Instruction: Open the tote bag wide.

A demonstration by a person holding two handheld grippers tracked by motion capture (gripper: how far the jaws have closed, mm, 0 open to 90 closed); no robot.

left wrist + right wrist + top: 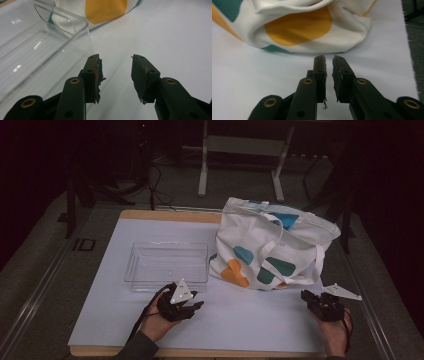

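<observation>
A white cloth tote bag (270,245) with teal, blue and orange patches slumps at the back right of the white board. To its left lies an empty clear plastic bin (167,281). My left gripper (196,300) hovers just in front of the bin's near right corner, jaws open with nothing between them. In the left gripper view the gripper (115,58) has the bin (50,50) to its left and the bag (105,10) beyond. My right gripper (305,295) is held near the bag's front right corner. Its jaws (328,58) stand almost together, a thin gap left, empty, pointing at the bag (297,27).
The white board (240,320) lies on a wooden tabletop whose edge shows at the back. Grey carpet, cables and the legs of a white frame (202,175) lie beyond the table. The board's right edge runs close to my right gripper.
</observation>
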